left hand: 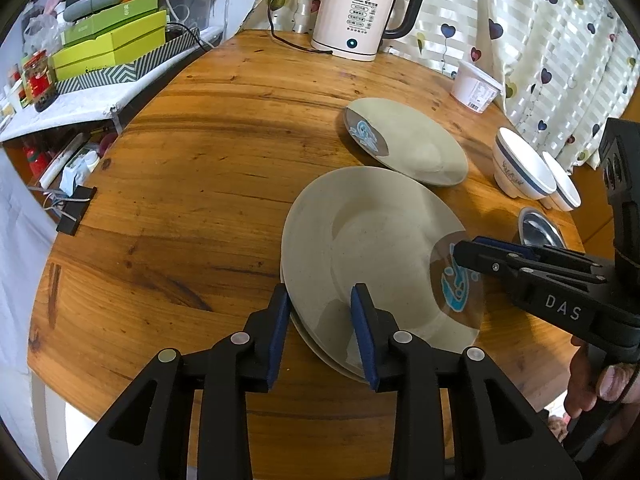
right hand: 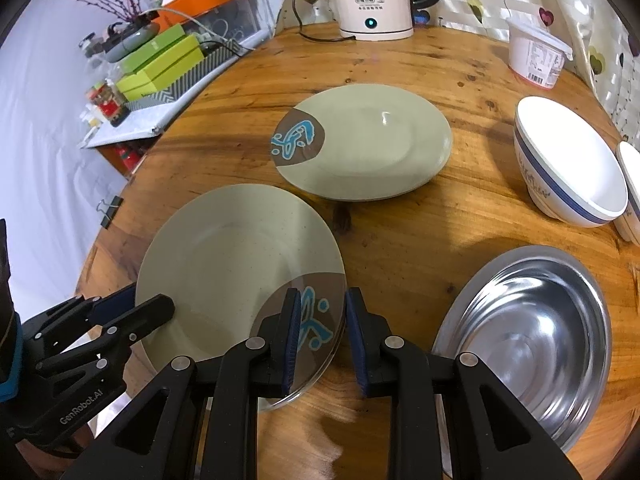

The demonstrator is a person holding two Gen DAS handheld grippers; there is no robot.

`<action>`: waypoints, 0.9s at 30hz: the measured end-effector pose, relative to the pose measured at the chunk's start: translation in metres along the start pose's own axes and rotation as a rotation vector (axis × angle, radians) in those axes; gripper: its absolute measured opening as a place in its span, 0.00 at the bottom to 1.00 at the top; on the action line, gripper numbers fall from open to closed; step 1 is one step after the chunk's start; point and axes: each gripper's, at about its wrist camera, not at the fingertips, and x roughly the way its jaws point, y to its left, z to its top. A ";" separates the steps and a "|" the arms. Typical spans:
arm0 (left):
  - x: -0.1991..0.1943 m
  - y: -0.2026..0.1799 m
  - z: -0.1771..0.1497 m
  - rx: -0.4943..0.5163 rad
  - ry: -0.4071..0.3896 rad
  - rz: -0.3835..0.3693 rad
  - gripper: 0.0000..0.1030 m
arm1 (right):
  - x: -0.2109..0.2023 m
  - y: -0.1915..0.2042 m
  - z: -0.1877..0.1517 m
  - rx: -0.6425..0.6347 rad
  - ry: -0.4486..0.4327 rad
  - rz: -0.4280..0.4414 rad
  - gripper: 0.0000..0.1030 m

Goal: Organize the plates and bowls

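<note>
Right wrist view: whole steel bowl (right hand: 532,344); left gripper (right hand: 154,302) apart, right gripper (right hand: 320,320) unclear.

A round wooden table (right hand: 400,248) with a warm orange-brown grain fills most of both views. Near the middle lies a stack of pale green plates (right hand: 236,264), each with a brown patch and a blue figure. Beyond it, toward the upper centre, lies a second green plate (right hand: 372,140) of the same pattern. At the top edge stands a white electric kettle (right hand: 376,0), its black cord (left hand: 296,42) trailing on the wood. To the upper right sits a white plastic tub (right hand: 536,54). At the right stand two white bowls with blue bands (right hand: 568,164), just beside each other, and at lower right a steel dish (right hand: 532,340).
</note>
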 end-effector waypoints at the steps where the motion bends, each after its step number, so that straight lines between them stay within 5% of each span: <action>1: 0.000 0.000 0.000 0.000 0.001 0.001 0.37 | 0.000 0.001 0.000 -0.001 -0.002 0.000 0.23; 27: -0.014 0.016 0.013 -0.046 -0.059 -0.017 0.39 | -0.043 -0.012 0.001 0.027 -0.105 0.057 0.30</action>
